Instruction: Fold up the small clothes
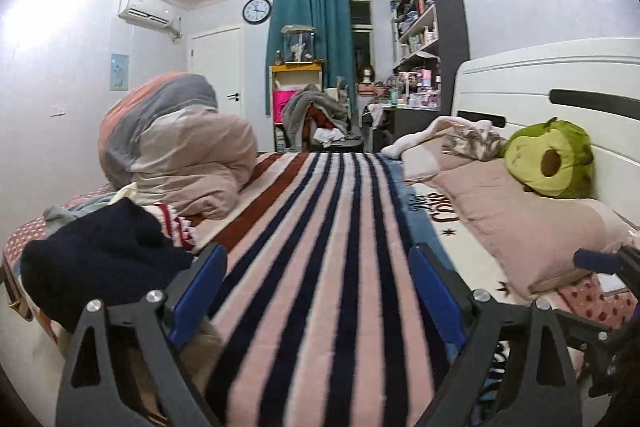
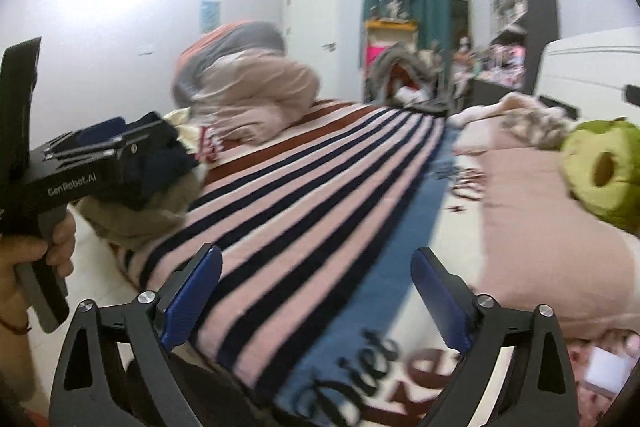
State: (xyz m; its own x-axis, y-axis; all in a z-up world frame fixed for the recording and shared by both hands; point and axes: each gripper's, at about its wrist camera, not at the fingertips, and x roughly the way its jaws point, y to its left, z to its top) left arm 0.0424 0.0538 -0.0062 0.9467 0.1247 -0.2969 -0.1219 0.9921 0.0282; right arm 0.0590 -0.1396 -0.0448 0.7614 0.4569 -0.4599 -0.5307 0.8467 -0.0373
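Observation:
A pile of small clothes lies at the bed's left edge: a dark navy garment [image 1: 104, 259] on top, a red-and-white striped piece [image 1: 176, 223] behind it, a beige one below [image 2: 140, 215]. My left gripper [image 1: 318, 263] is open and empty, low over the striped blanket [image 1: 320, 227], just right of the pile. It also shows from the side in the right wrist view [image 2: 80, 147], next to the navy garment [image 2: 160, 159]. My right gripper [image 2: 316, 267] is open and empty over the blanket's near end [image 2: 300, 207].
A bundled pink-and-grey duvet [image 1: 176, 151] sits behind the pile. Pink pillows [image 1: 520, 219] and a green avocado plush [image 1: 548, 159] lie at the right by the white headboard [image 1: 560, 79]. A cluttered chair [image 1: 316, 119] and shelves [image 1: 428, 27] stand beyond the bed.

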